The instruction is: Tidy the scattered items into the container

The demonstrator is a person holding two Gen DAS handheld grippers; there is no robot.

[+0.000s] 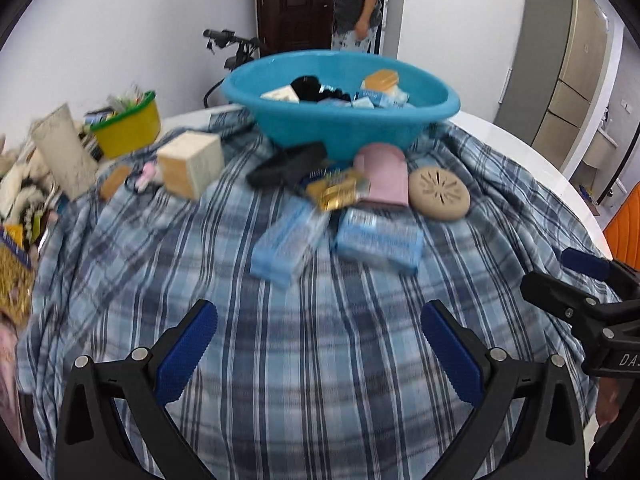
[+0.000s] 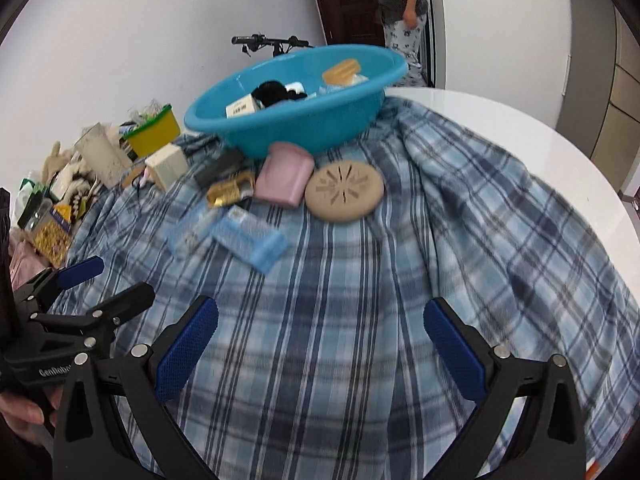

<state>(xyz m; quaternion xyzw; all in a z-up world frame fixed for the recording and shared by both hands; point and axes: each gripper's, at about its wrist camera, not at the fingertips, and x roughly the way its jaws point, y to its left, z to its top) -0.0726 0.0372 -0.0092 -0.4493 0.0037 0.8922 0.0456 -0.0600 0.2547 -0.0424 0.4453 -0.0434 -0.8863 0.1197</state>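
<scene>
Two grippers are all we hold, and both stand with their jaws spread wide over the plaid cloth [image 1: 320,360], nothing between the blue pads. In the right wrist view the left gripper [image 2: 108,280] enters at nine o'clock, and on its black body we read "CenRobo" before the fisheye rim cuts the word. In the left wrist view the right gripper [image 1: 560,276] enters at three o'clock, lettered "DA" and then cut off.

Going left to right across the cloth, we see a cream and tan box [image 1: 190,164] at ten o'clock, a black item [image 1: 286,164] too blurred to name, a gold foil packet [image 1: 338,192], and two pale blue packs [image 1: 336,240] whose print is smeared past reading. Then comes a pink case [image 1: 386,176], and touching its right side a beige round disc [image 1: 439,194] with slots.

The blue basin [image 1: 340,128] sits at twelve o'clock, just behind the scattered things. Inside it we make out a white box with a dark label [image 2: 241,109] that we cannot read, a black bundle [image 2: 272,92] and an orange sponge-like block [image 2: 342,70].

A yellow tub [image 1: 128,128] stands far left. A person [image 1: 356,4] by the door is cut off at the top.
</scene>
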